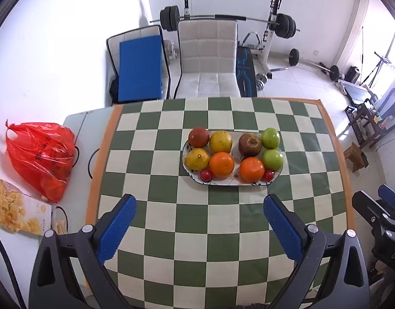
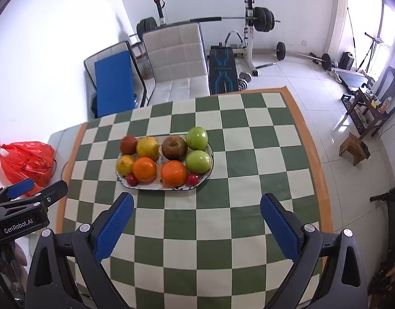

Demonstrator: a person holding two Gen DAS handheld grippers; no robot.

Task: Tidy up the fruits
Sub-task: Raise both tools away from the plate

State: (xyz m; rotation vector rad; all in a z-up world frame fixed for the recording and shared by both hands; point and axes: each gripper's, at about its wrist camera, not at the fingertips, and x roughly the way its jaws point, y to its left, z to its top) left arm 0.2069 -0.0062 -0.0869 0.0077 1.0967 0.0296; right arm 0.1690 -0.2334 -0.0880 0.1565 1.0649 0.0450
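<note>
Your fingers are spread wide on both the left gripper point(image 1: 199, 228) and the right gripper point(image 2: 197, 226), holding nothing above the checkered cloth point(image 2: 223, 216). The oval plate point(image 1: 223, 182) of fruits lies ahead of your left fingertips, well apart, and ahead-left of your right ones, fruit packed in touching rows.

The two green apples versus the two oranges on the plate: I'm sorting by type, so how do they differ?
The green apples are glossy green and sit at the right end of the plate, one behind the other. The oranges are matte orange and sit side by side along the near edge. All four are round, similar in size and on the same plate.
</note>
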